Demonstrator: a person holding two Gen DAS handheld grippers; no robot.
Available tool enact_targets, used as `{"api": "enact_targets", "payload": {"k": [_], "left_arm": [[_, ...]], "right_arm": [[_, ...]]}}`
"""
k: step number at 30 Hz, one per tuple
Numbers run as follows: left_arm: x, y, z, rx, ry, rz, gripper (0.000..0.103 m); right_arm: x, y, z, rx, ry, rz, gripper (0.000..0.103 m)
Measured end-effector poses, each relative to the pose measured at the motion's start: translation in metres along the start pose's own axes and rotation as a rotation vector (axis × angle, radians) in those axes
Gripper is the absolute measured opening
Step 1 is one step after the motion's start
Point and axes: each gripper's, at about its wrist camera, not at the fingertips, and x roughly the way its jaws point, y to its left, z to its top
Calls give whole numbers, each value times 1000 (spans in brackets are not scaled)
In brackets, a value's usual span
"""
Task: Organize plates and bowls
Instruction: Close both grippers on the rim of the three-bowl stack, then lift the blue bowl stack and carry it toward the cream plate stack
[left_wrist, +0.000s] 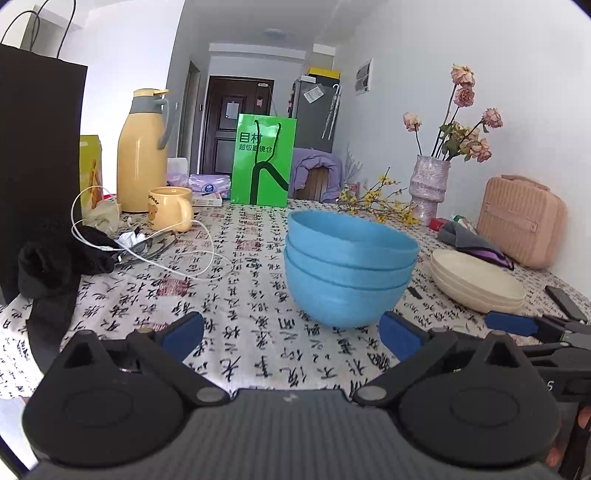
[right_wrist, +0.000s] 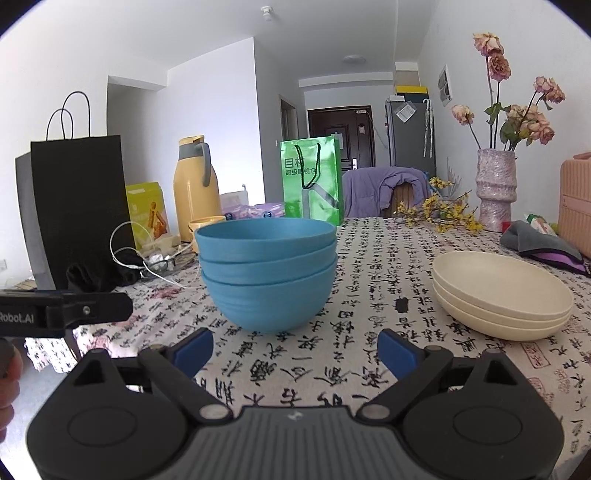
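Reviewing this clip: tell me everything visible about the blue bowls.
The blue bowls are three matching round bowls nested into one upright stack, matte and plastic-looking, with the top one seemingly empty. The stack stands on the patterned tablecloth, left of the cream plates and apart from them. Nothing else touches it: both the left gripper and right gripper are open, short of it.

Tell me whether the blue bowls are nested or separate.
Nested: three blue bowls sit upright in one stack on the tablecloth, rims layered.
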Motion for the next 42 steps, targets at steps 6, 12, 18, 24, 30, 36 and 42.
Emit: {"api": "enact_targets", "payload": {"k": [6,12,18,24,30,36,42], "left_arm": [[19,10,31,-40,17,-75,103],[52,17,66,-83,57,-115,103],[99,26,89,-158,194,-184,103],[150,38,91,-243,348,-235,95],[188,50,85,-333,464,-258,80],[210,47,76,-338,561,-278,67],[217,50,78,-329,584,-303,61]], "right_arm": [[15,-5,25,20,-21,6,96],[41,-26,60,85,-20,18,96],[81,-50,83,231,78,55,96],[127,-67,86,389,225,134,95],[165,-80,81,506,365,185,92],[186,-85,70,606,472,243,83],[196,-92,66,666,505,274,76]]}}
